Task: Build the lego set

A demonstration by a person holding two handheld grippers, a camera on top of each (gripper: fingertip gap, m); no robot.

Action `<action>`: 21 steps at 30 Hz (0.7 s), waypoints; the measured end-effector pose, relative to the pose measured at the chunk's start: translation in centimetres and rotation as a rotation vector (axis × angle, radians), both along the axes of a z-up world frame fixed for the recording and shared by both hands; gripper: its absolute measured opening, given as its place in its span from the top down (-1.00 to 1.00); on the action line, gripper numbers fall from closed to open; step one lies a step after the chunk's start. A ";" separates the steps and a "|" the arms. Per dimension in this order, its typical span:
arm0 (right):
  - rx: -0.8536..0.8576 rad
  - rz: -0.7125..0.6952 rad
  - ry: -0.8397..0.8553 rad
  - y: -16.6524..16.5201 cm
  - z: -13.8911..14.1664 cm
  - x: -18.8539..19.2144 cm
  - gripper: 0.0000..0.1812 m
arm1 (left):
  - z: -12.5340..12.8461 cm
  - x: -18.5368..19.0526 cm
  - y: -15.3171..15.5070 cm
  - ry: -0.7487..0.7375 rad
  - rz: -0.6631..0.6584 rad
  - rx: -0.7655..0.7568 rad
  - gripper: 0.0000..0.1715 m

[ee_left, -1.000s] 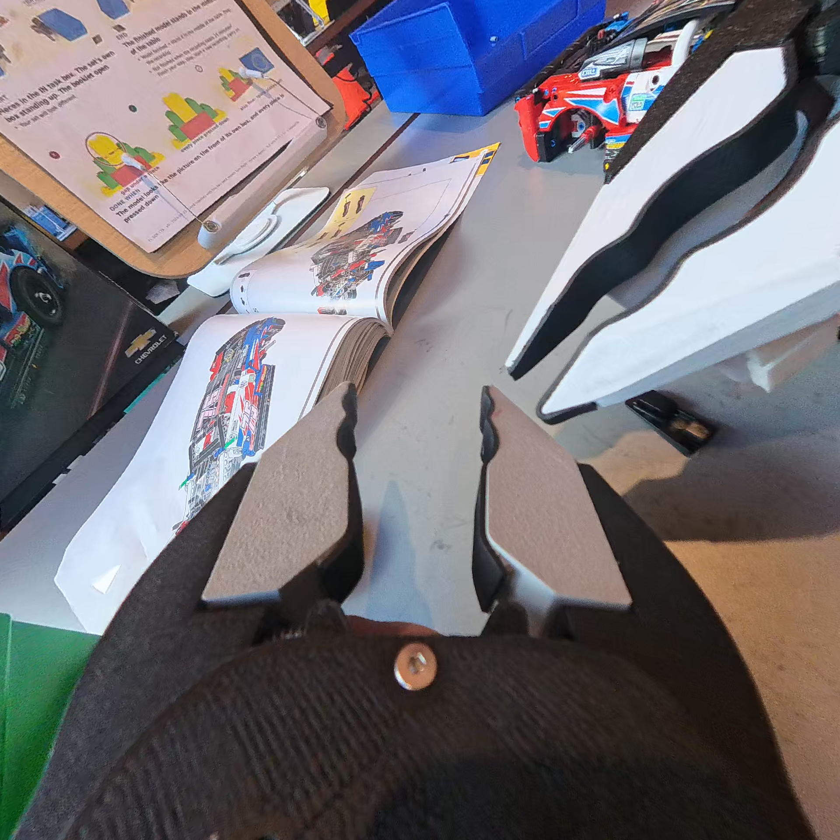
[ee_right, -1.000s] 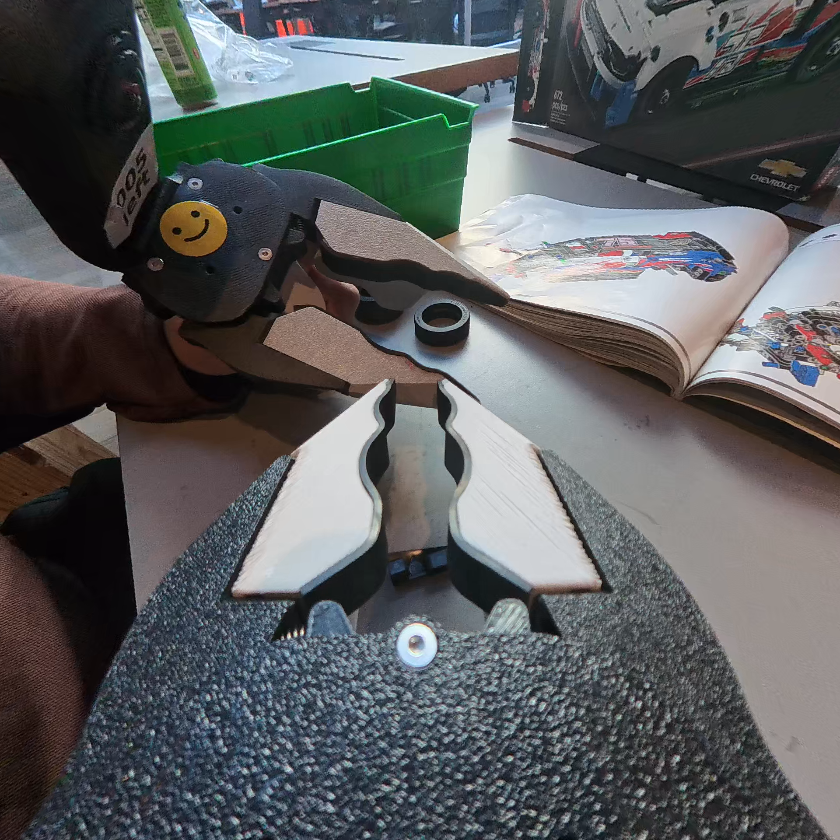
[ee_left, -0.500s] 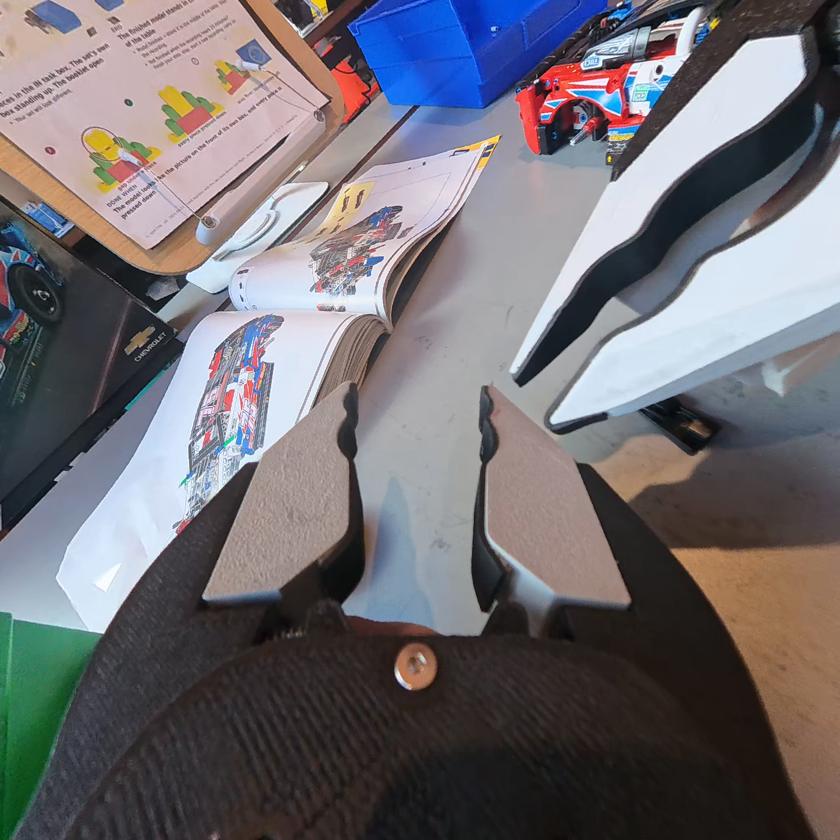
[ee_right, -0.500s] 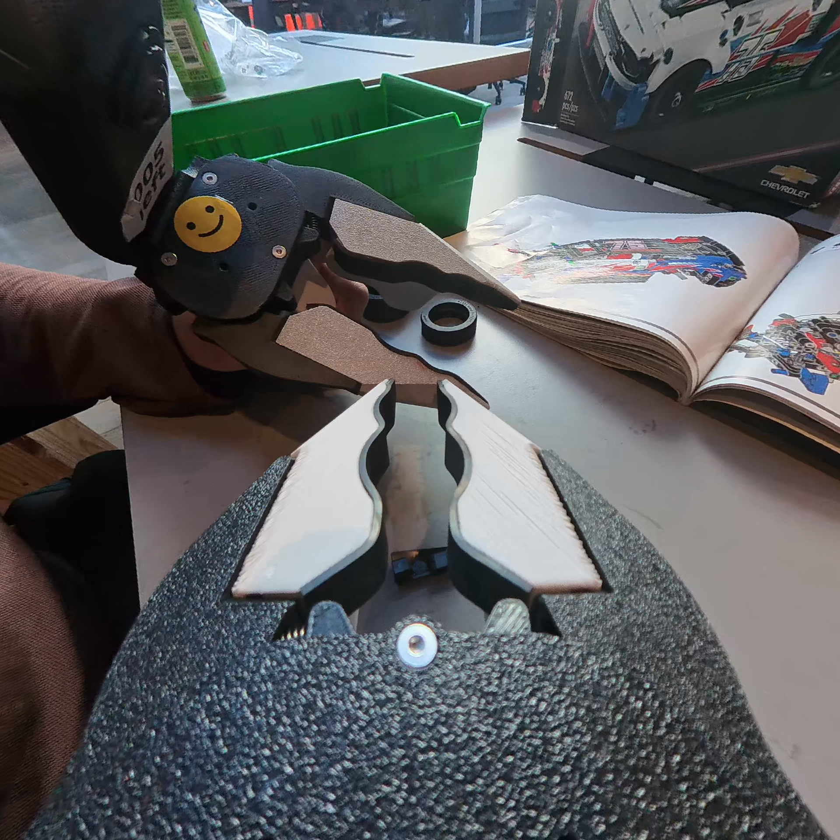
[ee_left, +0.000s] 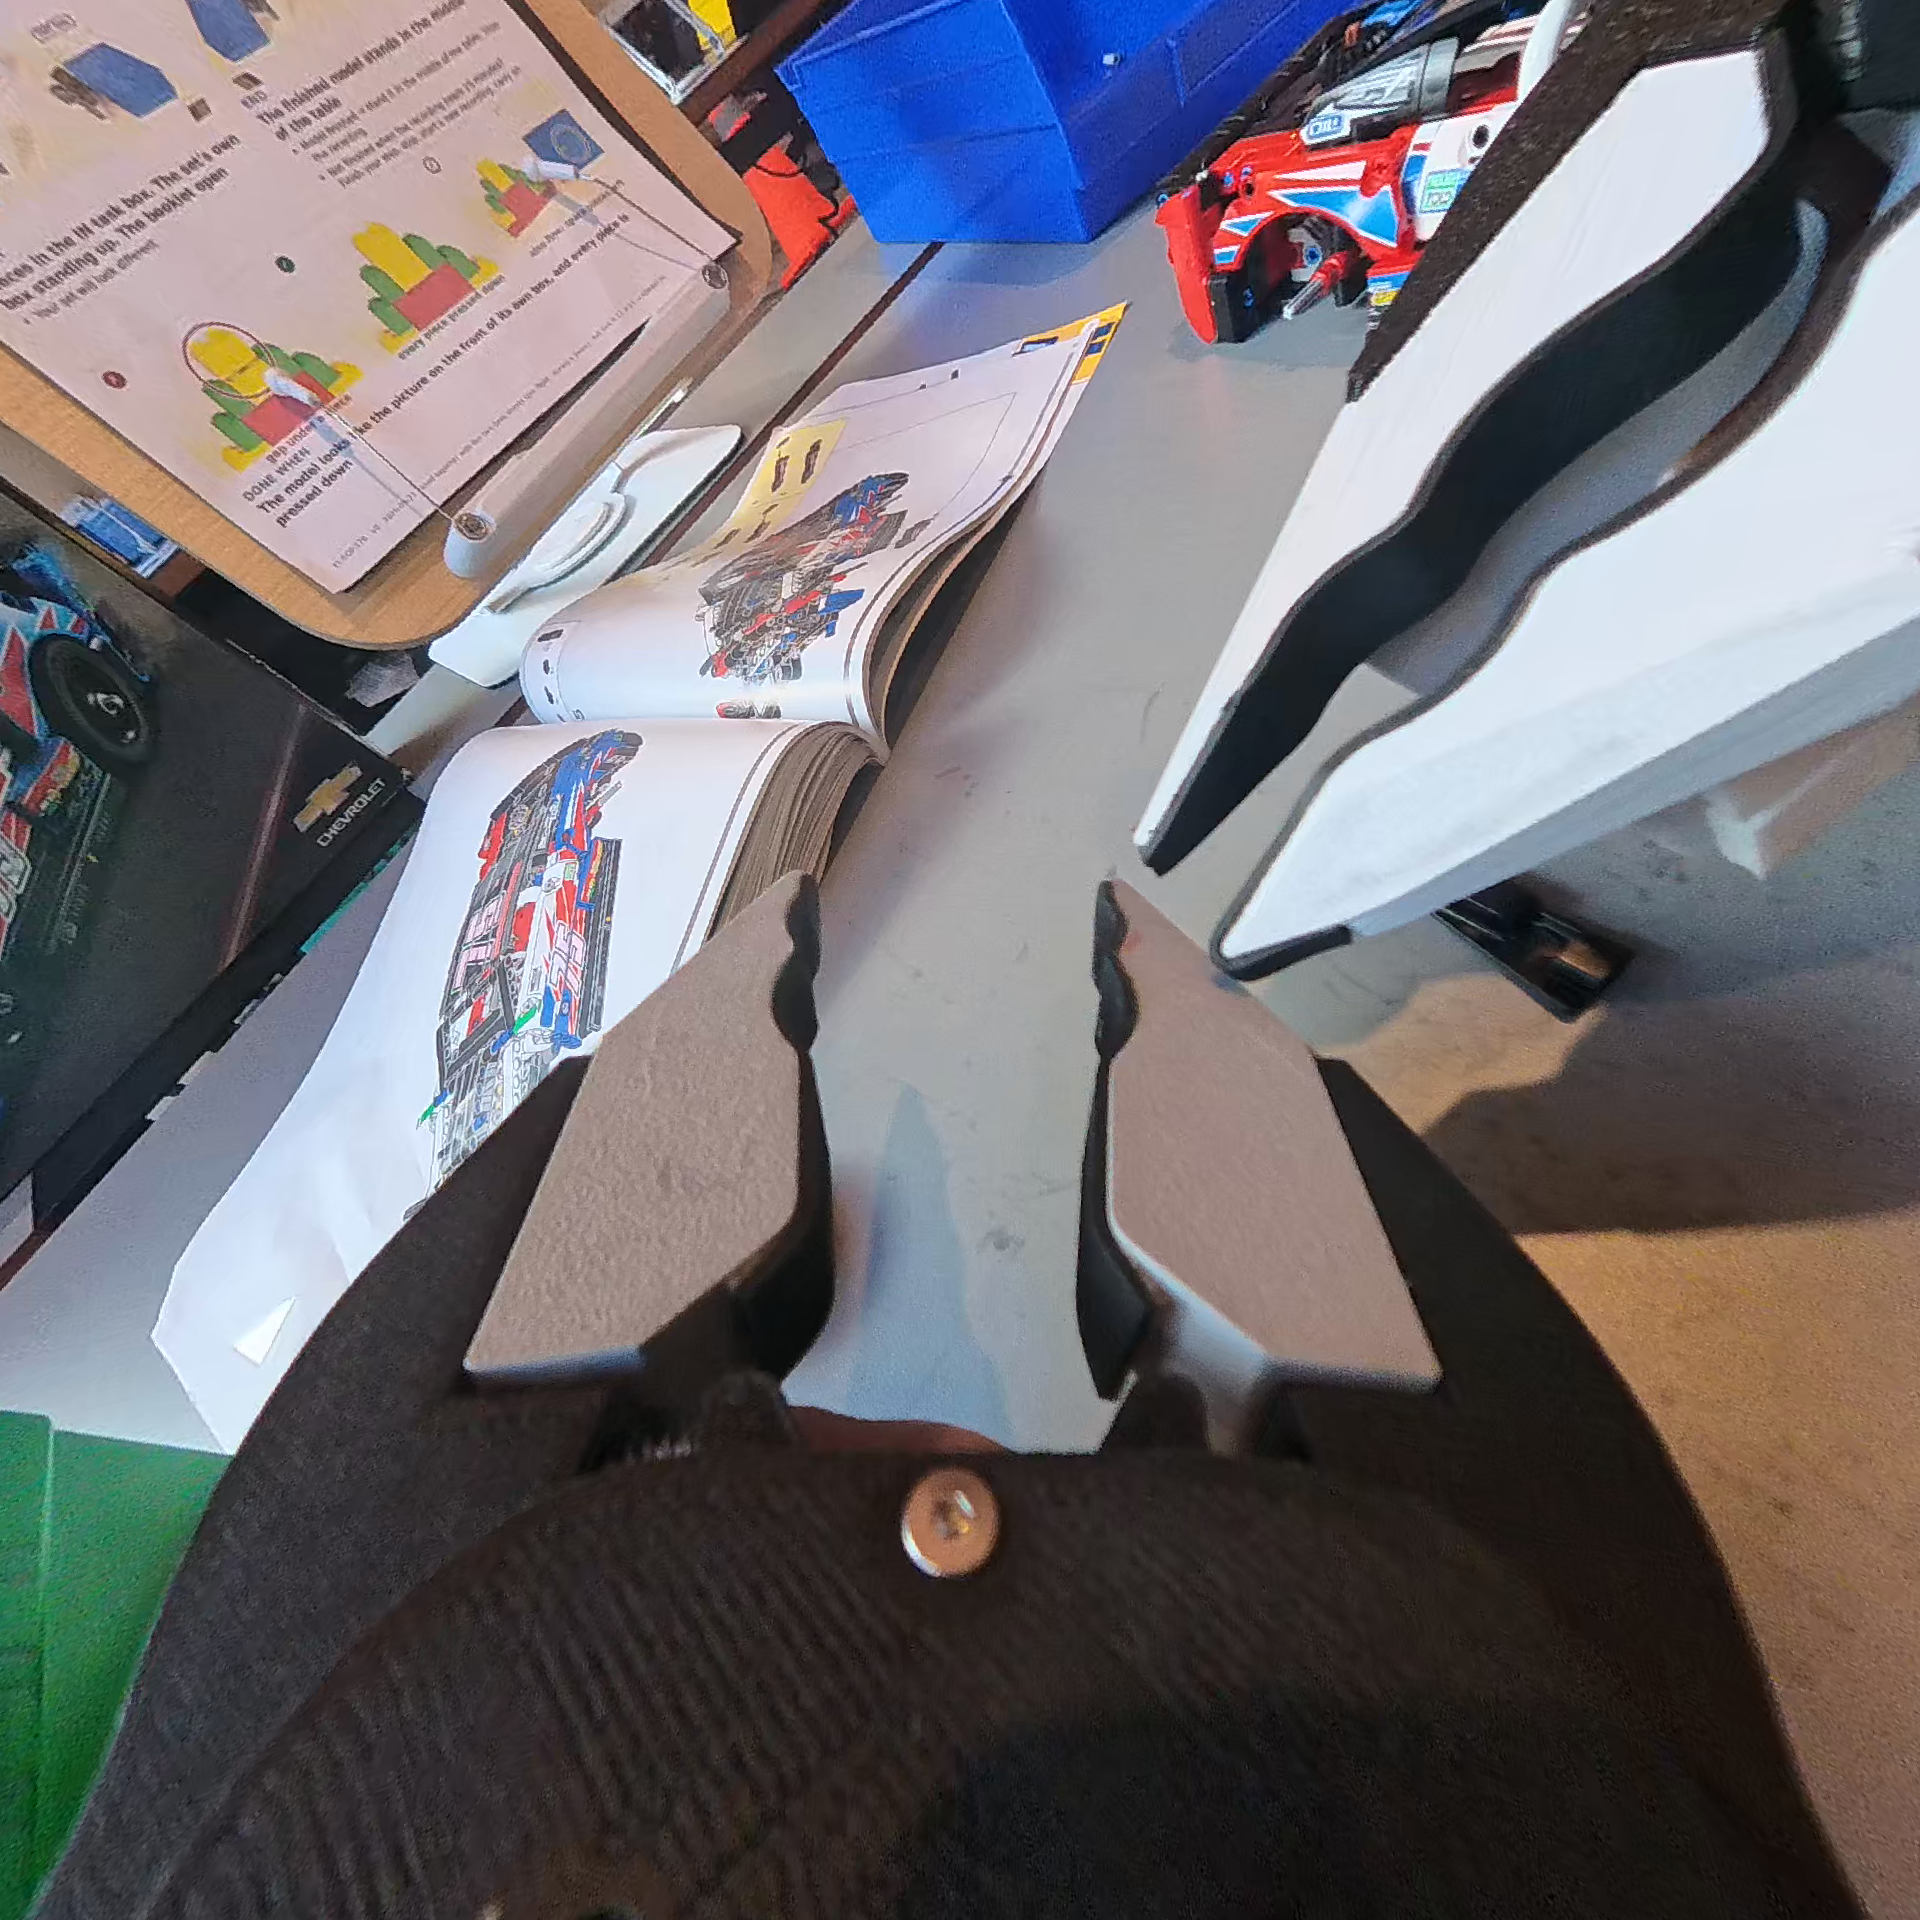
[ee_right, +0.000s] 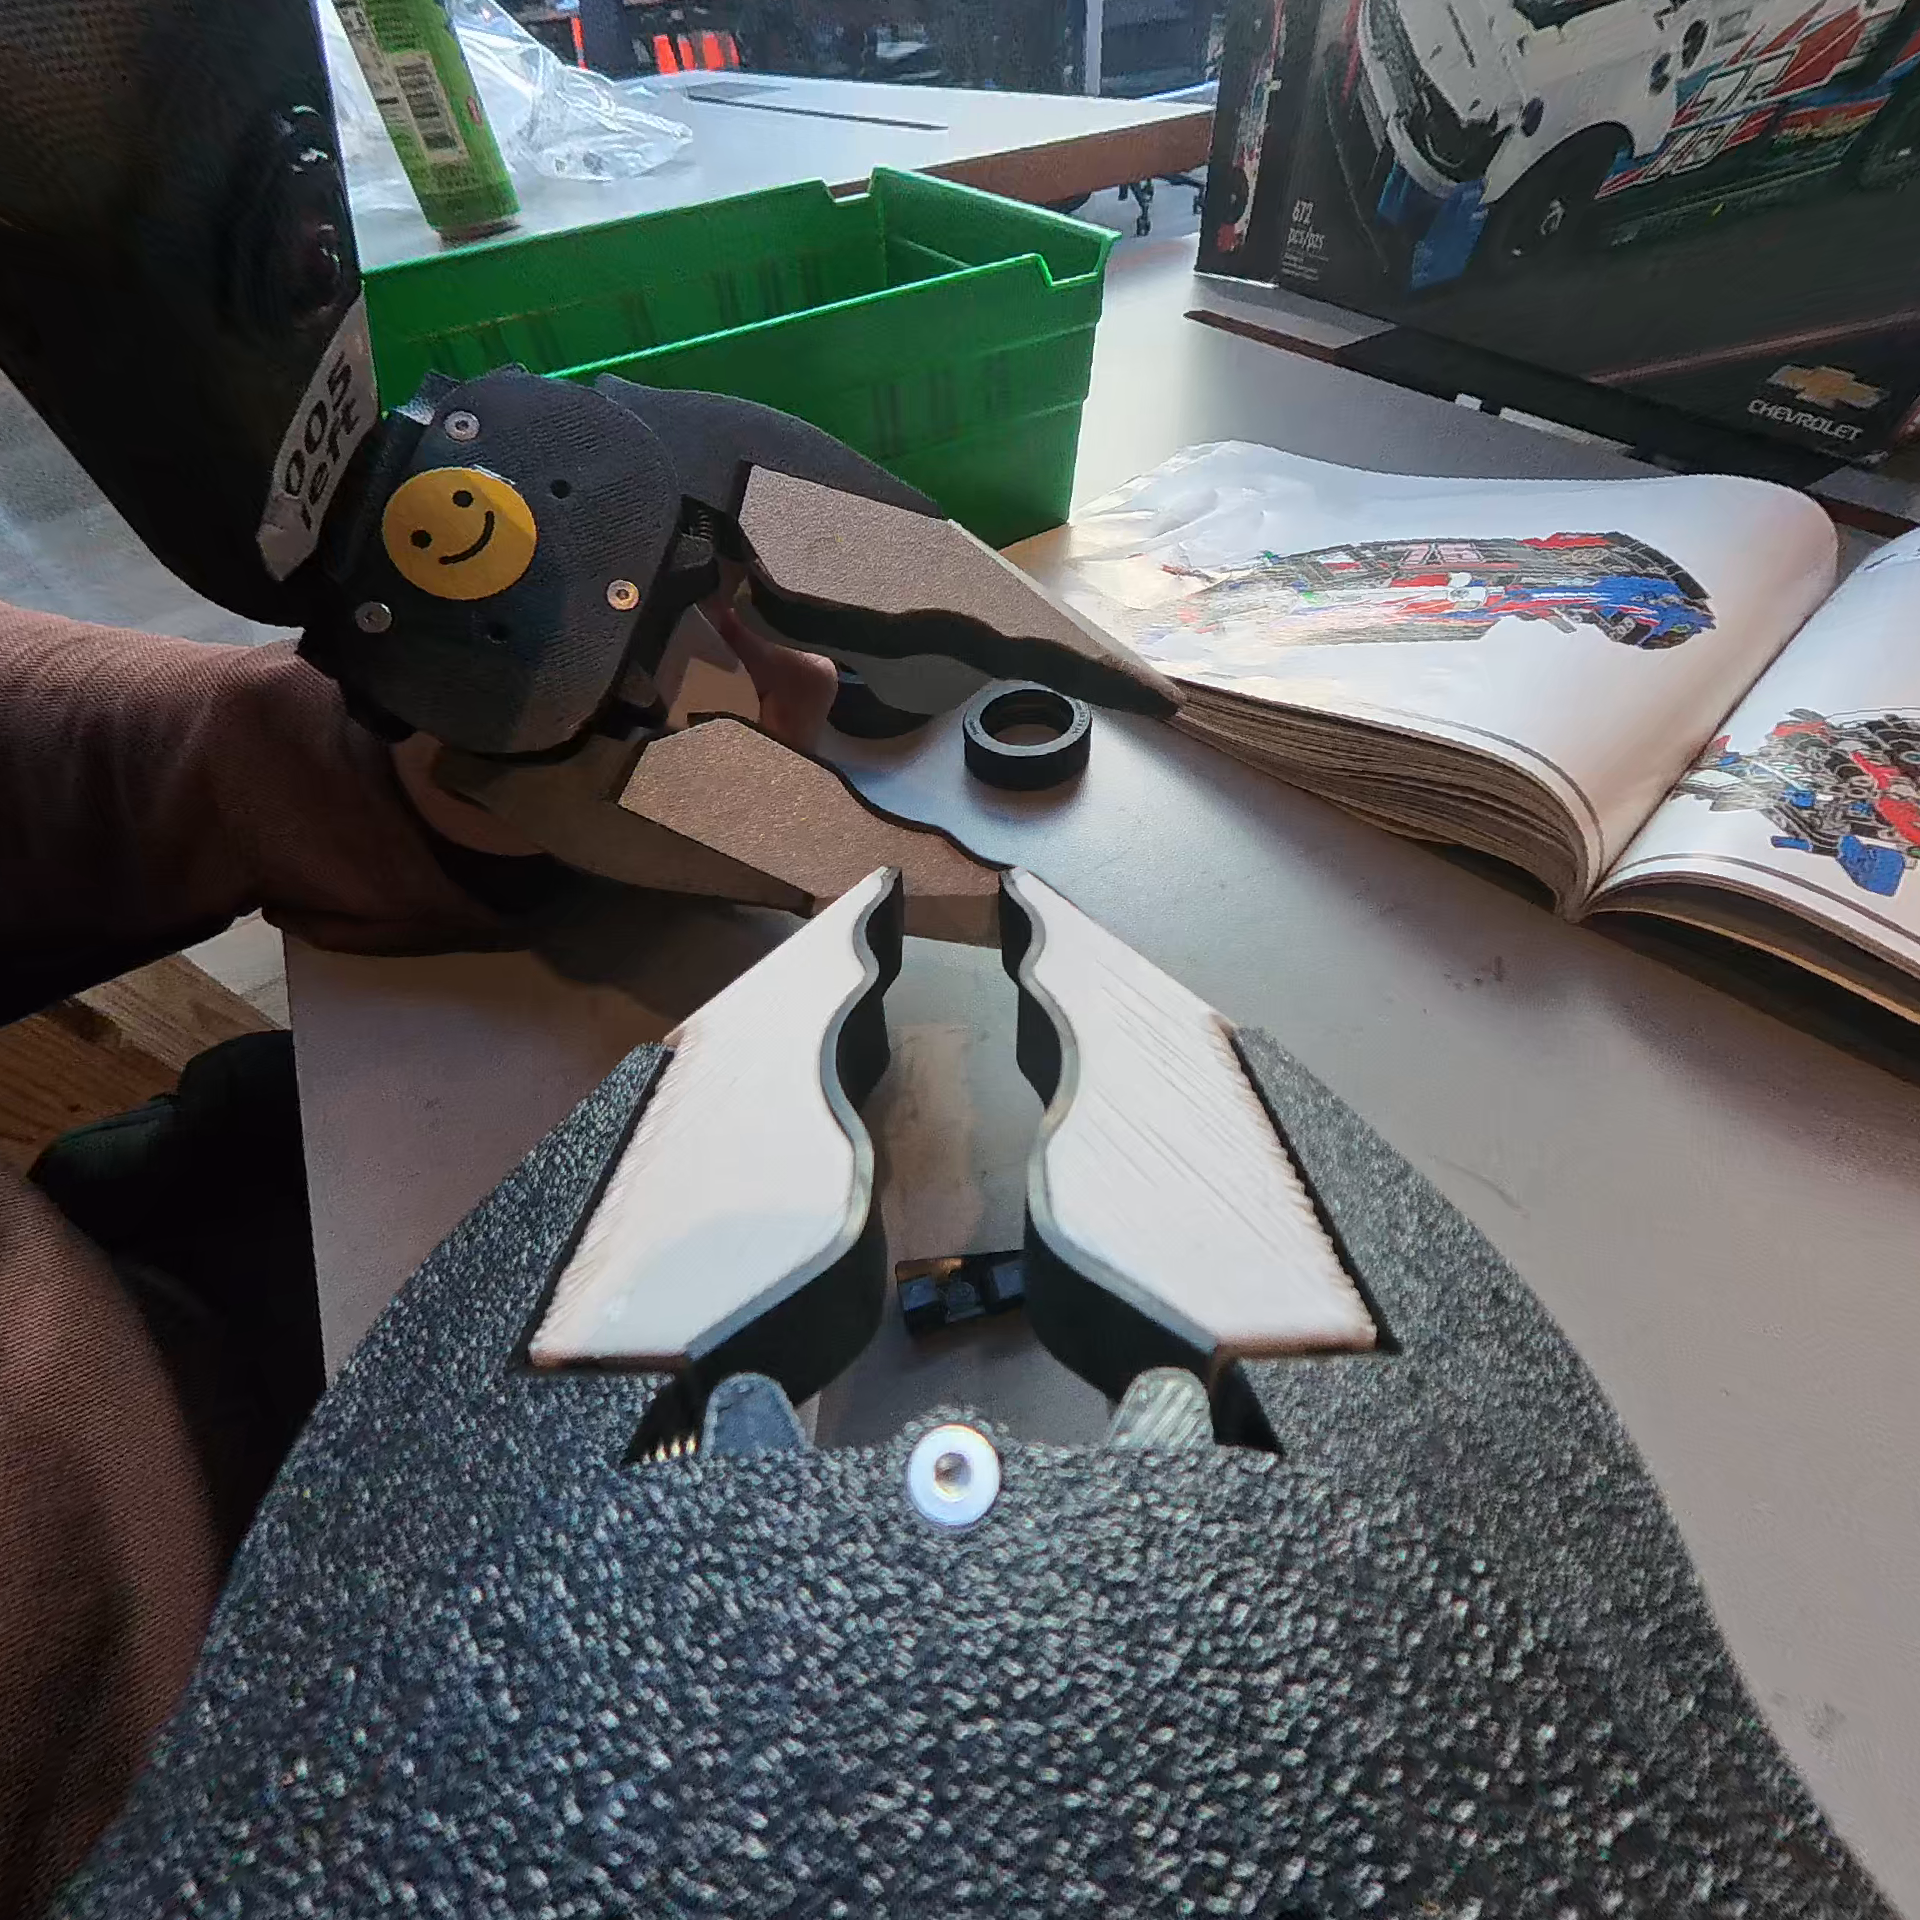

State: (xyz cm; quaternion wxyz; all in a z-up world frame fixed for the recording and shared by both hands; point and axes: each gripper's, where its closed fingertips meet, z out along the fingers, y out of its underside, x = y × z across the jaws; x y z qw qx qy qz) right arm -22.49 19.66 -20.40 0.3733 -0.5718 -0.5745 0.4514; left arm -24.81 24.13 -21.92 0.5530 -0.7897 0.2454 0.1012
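Observation:
My left gripper [ee_left: 954, 914], with grey fingers, is open and empty just above the grey table. It also shows in the right wrist view [ee_right: 1081, 784], with a black tyre ring [ee_right: 1027, 732] on the table seen between its fingers. A second black tyre [ee_right: 868, 707] is partly hidden behind it. My right gripper [ee_right: 948, 888], with white fingers, is open by a narrow gap and empty, its tips close to the left gripper's lower finger. A small black lego piece [ee_right: 961, 1288] lies on the table under it, also in the left wrist view [ee_left: 1527, 945]. The red race car model [ee_left: 1320, 208] stands at the back.
An open instruction booklet [ee_left: 727, 727] lies left of the grippers, also in the right wrist view [ee_right: 1455, 675]. A green bin [ee_right: 831, 312], the set's box [ee_right: 1610, 208], a blue bin [ee_left: 997, 114] and a poster board [ee_left: 312, 260] stand around. A hand and sleeve [ee_right: 156, 779] hold the left gripper. Some 5 cm of space lies between my two pairs of fingers. Both grippers' tips are roughly 8 cm from the small black lego piece [ee_right: 961, 1288]. My left wrist view [ee_left: 1543, 932] looks at it from another angle.
Both grippers have drifted only slightly. Neither has opened or shut, and the tyres and the black piece lie where they were.

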 end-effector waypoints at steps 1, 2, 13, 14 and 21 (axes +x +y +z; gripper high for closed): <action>-0.001 0.000 0.000 0.0 0.0 0.0 0.80 | 0.0 0.0 0.0 0.002 -0.002 0.000 0.42; -0.002 0.000 0.000 0.0 0.0 0.0 0.80 | 0.0 0.1 0.0 0.005 -0.002 0.000 0.42; -0.022 -0.003 -0.004 0.2 0.0 0.0 0.80 | -0.1 0.2 0.0 0.010 -0.008 -0.003 0.43; -0.022 -0.003 -0.006 0.2 -0.1 0.0 0.80 | -0.1 0.2 0.0 0.007 -0.007 -0.002 0.43; -0.007 -0.004 -0.008 0.1 -0.1 -0.1 0.80 | 0.3 -0.1 0.0 -0.025 0.000 0.013 0.47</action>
